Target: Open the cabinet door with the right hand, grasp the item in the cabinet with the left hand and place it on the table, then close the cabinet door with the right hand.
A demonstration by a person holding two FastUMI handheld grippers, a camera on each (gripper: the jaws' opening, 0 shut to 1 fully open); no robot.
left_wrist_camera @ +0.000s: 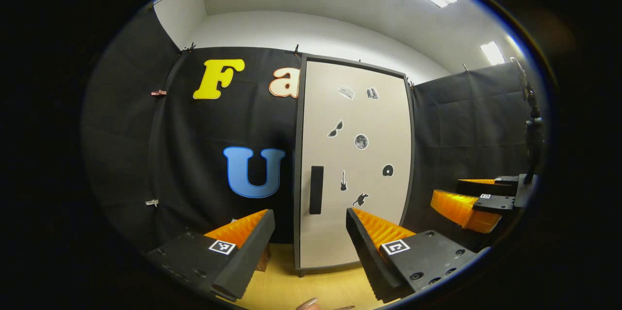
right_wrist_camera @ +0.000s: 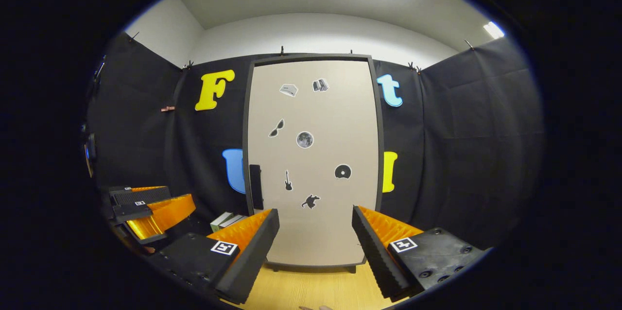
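Both grippers hover in front of a shut cabinet, holding nothing.

The cabinet (right_wrist_camera: 313,164) stands upright at the far edge of the wooden table (right_wrist_camera: 301,290), its pale door (left_wrist_camera: 357,164) flat in the dark frame, with a dark handle (right_wrist_camera: 255,186) near the door's left edge and small stickers (right_wrist_camera: 304,139) scattered over it. The right gripper (right_wrist_camera: 315,247) faces the door squarely, fingers spread wide apart. The left gripper (left_wrist_camera: 310,247) is spread likewise, empty, aimed at the handle side. The item sits behind the shut door, unseen. Small boxes (right_wrist_camera: 227,220) lie on the table left of the cabinet.
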